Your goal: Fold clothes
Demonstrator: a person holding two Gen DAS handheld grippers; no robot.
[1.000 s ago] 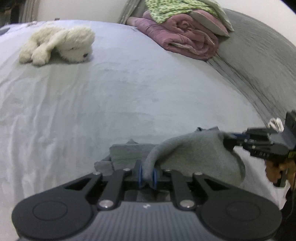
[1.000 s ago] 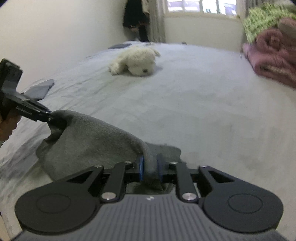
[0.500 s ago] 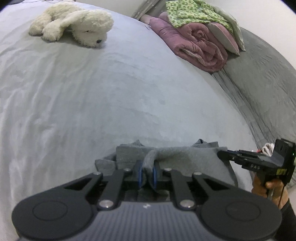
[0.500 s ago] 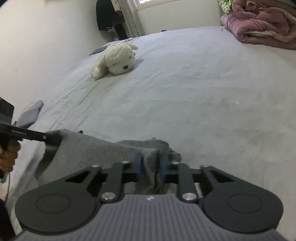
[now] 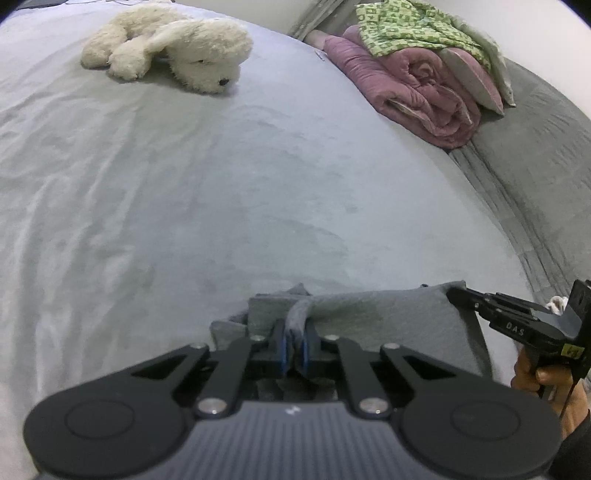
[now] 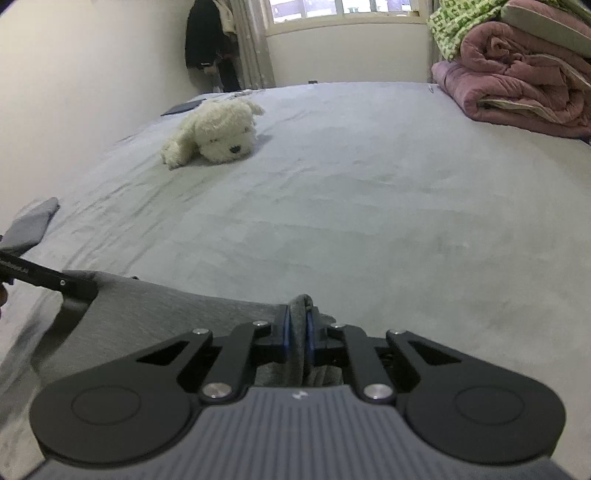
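Two pinches on my soft grey knit garment near the bed's front edge, left gripper clamped, right gripper closing on its fold, so I'd lower both corners evenly.

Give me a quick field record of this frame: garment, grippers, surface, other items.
garment: grey garment, partly folded, lying on the bed
left gripper: shut on a bunched edge of it
right gripper: jaws closing, pads pinch a fold of it
surface: grey bedsheet
other items: white plush dog, pink quilt, green patterned cloth on the quilt
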